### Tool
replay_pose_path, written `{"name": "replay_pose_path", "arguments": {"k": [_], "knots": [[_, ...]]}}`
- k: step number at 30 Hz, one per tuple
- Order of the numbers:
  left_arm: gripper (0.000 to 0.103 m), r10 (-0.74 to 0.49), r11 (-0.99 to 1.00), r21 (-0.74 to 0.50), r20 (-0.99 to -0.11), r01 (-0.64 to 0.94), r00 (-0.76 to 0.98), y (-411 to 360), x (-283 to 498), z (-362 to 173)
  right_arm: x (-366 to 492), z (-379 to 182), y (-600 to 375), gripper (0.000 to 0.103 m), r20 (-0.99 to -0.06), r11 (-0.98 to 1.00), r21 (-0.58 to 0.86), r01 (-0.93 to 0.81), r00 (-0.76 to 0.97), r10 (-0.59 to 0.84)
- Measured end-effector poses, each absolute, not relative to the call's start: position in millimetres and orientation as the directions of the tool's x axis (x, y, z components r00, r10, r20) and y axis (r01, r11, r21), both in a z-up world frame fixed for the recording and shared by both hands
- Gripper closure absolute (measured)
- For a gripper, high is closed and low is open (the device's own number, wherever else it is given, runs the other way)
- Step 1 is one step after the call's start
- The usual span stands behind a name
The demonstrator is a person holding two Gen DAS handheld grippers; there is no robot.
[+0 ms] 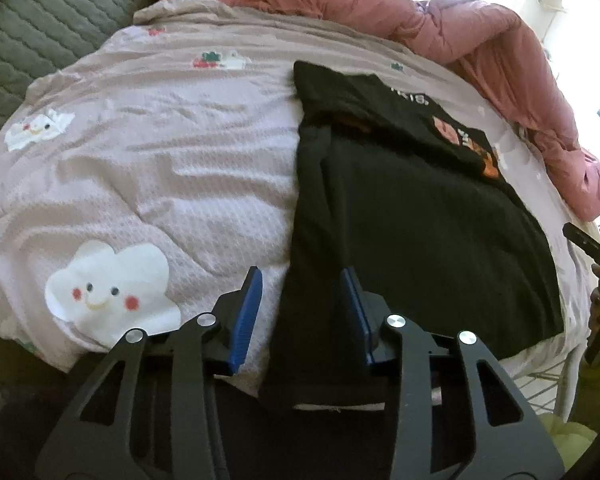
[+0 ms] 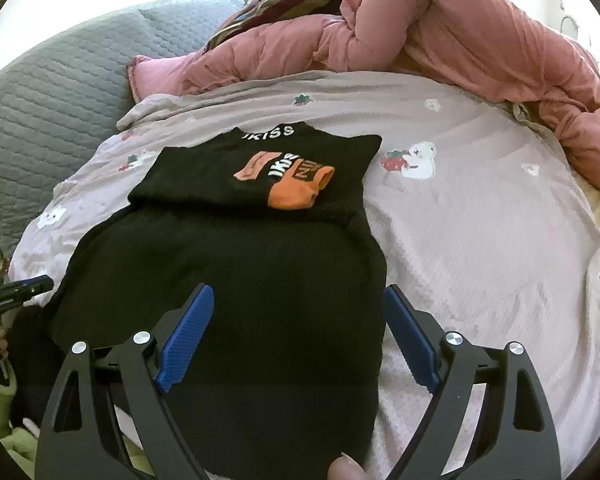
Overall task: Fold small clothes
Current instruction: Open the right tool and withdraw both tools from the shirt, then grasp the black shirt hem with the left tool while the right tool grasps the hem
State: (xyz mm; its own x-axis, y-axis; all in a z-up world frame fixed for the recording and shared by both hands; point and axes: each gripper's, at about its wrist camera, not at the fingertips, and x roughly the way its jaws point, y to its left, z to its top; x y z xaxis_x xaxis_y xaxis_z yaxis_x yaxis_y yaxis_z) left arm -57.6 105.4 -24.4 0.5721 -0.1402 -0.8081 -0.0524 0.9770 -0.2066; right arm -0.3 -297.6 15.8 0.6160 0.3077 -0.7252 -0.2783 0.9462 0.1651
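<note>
Both grippers gape, released: left gripper [image 1: 302,312] straddles the black shirt's [image 1: 412,216] 9 o'clock edge, right gripper [image 2: 300,336] its 3 o'clock edge on the pink bedspread [image 2: 480,220].

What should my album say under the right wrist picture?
Open right tongs hover over a black shirt on the bed.

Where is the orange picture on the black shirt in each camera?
Left wrist view: the orange print sits upper right, on the far folded part of the black shirt.
Right wrist view: the orange print sits upper middle, below the white letters.
Shared landmark: the pink puffy quilt behind the shirt.
</note>
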Motion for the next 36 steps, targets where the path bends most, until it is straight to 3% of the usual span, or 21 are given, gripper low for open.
{"name": "replay_pose_path", "arguments": {"k": [10, 13, 19, 22, 24, 27, 36], "knots": [[0.071, -0.158, 0.973, -0.223, -0.839, -0.063, 0.520, 101, -52, -44, -22, 5, -301, 0.018, -0.750, 0.941, 0.148, -0.304, 0.586, 0.307], [0.086, -0.159, 0.974, -0.220, -0.838, -0.056, 0.522, 99, -52, -44, -30, -1, -307, 0.018, -0.763, 0.944, 0.143, -0.297, 0.574, 0.297], [0.092, -0.162, 0.974, -0.220, -0.839, -0.052, 0.519, 98, -52, -46, -43, -10, -320, 0.019, -0.787, 0.946, 0.147, -0.289, 0.545, 0.288], [0.092, -0.166, 0.973, -0.226, -0.841, -0.055, 0.515, 99, -51, -49, -48, -16, -328, 0.024, -0.802, 0.945, 0.175, -0.278, 0.517, 0.300], [0.092, -0.171, 0.971, -0.232, -0.841, -0.056, 0.513, 100, -51, -50, -52, -21, -334, 0.041, -0.810, 0.941, 0.192, -0.279, 0.497, 0.313], [0.092, -0.174, 0.970, -0.235, -0.841, -0.056, 0.512, 101, -50, -51, -55, -28, -338, 0.052, -0.823, 0.938, 0.212, -0.274, 0.468, 0.322], [0.091, -0.190, 0.965, -0.255, -0.839, -0.061, 0.509, 104, -48, -55, -46, -43, -342, 0.065, -0.811, 0.919, 0.299, -0.256, 0.440, 0.386]]}}
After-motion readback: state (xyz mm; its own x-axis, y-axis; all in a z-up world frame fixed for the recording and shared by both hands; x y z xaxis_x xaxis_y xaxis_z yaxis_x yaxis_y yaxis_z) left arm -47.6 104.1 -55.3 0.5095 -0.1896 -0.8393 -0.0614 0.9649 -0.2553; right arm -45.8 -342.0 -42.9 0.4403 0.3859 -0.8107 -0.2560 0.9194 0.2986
